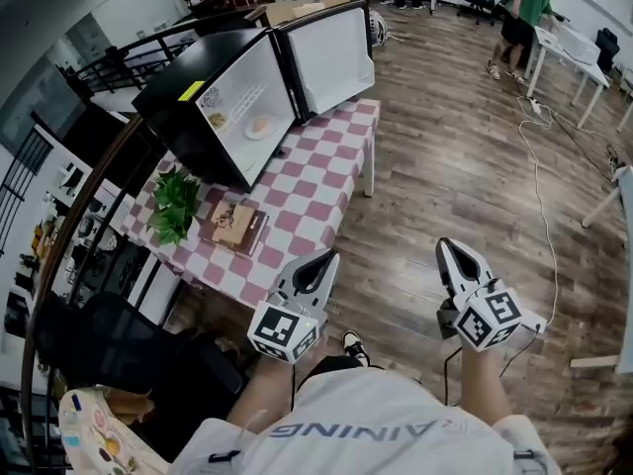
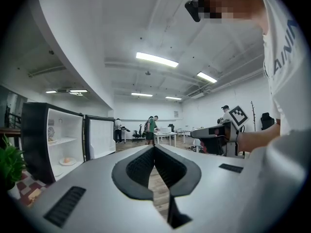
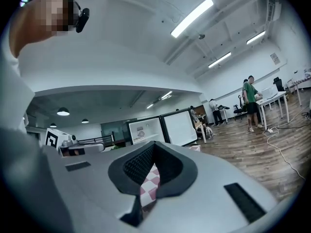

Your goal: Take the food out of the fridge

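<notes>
A black mini fridge [image 1: 203, 117] stands on a table with a red-and-white checked cloth [image 1: 326, 171], its door [image 1: 331, 57] swung open. Inside, on the white floor of the fridge, a plate holds a small round piece of food [image 1: 261, 125]; the left gripper view also shows the food [image 2: 67, 160] on its plate. My left gripper [image 1: 323, 261] hovers off the table's near edge, jaws together with nothing in them. My right gripper [image 1: 450, 248] is over the wooden floor to the right, likewise shut and empty. Both point level toward the fridge [image 3: 144, 129], well short of it.
A potted plant [image 1: 174, 204] and a small stack of books [image 1: 235, 226] sit on the table in front of the fridge. A black chair [image 1: 109, 339] is at lower left. A white cable [image 1: 539, 196] runs across the wooden floor. People [image 1: 524, 13] stand by desks at the back right.
</notes>
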The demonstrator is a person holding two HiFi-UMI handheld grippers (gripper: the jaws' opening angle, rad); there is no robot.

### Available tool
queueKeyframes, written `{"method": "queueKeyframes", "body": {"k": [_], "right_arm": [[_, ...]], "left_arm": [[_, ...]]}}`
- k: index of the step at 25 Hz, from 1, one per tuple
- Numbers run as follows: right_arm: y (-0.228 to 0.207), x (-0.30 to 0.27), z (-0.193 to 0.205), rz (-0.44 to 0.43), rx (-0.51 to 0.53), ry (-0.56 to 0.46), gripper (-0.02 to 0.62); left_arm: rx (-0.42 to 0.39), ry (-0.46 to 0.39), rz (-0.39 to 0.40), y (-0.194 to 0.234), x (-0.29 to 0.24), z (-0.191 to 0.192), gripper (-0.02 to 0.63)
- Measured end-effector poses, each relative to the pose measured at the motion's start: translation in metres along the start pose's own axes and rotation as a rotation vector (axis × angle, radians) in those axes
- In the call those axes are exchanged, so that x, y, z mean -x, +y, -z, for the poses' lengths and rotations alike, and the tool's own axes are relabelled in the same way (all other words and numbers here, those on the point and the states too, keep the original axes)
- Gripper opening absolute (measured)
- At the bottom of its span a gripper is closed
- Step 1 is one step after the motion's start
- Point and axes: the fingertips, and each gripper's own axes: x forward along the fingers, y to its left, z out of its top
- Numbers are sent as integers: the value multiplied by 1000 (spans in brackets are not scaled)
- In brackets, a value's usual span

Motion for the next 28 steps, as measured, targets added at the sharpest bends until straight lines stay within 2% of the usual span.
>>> {"method": "queueKeyframes", "body": {"k": [7, 15, 20, 24, 28], "right_arm": [[25, -106, -3, -86, 72, 44, 18], [36, -185, 4, -163, 61, 102, 19], [50, -234, 6, -278, 81, 111, 19], [58, -273, 2, -395, 95, 76, 18], [49, -319, 1, -498, 94, 92, 19]], "left_arm": [[12, -41, -56, 83, -19, -2, 9], [46, -34, -191, 161, -9, 8, 9], [49, -38, -289, 195, -3, 11, 9], [41, -35, -387, 220, -2, 14, 9], [20, -54, -501, 246, -16, 8, 9]]}}
